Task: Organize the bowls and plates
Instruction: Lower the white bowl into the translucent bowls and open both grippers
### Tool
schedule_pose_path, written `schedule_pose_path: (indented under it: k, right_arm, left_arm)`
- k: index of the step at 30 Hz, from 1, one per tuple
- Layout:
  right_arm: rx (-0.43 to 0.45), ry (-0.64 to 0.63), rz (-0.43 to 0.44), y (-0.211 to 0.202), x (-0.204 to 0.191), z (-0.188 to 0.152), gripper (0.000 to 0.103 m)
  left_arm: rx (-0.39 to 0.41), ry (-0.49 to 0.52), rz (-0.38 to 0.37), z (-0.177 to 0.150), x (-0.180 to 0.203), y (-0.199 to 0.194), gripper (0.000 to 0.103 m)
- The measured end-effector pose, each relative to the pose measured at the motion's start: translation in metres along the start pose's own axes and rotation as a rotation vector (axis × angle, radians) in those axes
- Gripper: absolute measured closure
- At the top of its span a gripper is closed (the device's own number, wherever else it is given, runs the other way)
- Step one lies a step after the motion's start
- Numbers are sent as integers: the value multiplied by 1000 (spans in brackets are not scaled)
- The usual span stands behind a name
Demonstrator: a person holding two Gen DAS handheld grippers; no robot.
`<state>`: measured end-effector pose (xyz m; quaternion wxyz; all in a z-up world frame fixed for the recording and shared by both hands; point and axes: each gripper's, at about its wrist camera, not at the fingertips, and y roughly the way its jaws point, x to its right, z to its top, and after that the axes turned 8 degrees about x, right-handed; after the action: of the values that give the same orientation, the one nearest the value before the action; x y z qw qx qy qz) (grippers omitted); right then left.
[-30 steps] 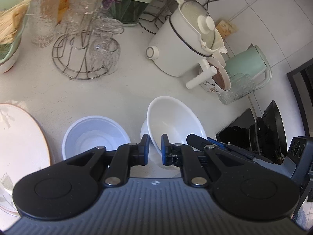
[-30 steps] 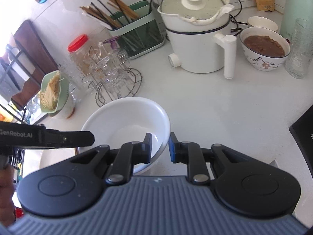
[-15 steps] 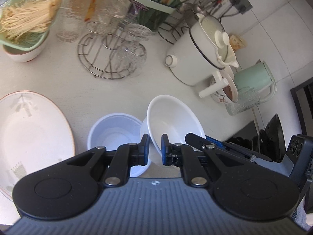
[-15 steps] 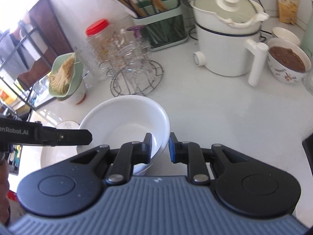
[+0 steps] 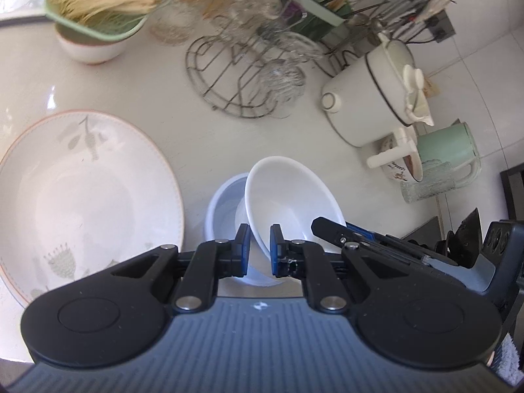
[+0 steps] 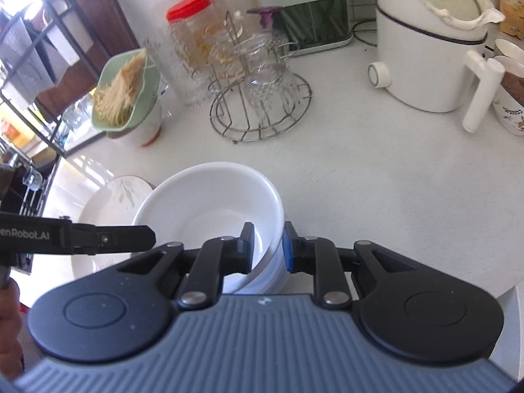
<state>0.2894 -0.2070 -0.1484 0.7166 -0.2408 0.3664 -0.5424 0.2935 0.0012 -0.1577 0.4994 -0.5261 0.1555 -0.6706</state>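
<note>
The white bowl (image 6: 209, 203) now sits tilted inside the blue bowl (image 5: 222, 203), beside the plate (image 5: 82, 196). Both the left gripper (image 5: 259, 249) and the right gripper (image 6: 268, 245) clench its rim.

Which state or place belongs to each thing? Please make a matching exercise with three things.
Things:
1. white bowl
2. large plate
3. green dish

States:
a. holds pale noodles
b. lies flat on the counter, leaf pattern
c. gripped at its rim by both grippers, tilted over the pale blue bowl

Pairs: 1-c, 2-b, 3-a
</note>
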Motion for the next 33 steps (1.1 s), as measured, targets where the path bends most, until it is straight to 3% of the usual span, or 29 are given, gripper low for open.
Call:
schedule_pose_path:
  k: [7,17,18,20,22,27,33]
  right_arm:
    - [-24,12,-27,13,-1,-6,81]
    - [-56,4,-26,19,-6,-8,80]
    - [-59,3,-25,19,-5,-8,80]
    - [-66,5,-34,21,-3,-6,76]
    - [-58,27,-45,22,1,-3,60]
    - [-57,122,-54,25,17,1,59]
    - [-120,293,-13,43,45,-5,59]
  left_arm:
    - [-24,51,16,3,-3,8,90]
    - [-62,37,43,3,-14,19,90]
    - [-72,20,41,4,-16,20,89]
    - [-74,-3,27,5,-17,20,75]
    - [-59,6,23,6,-15,18,59]
    - [-58,0,23,5,-15,20,58]
    - [-47,-25,24,3,-17,20,58]
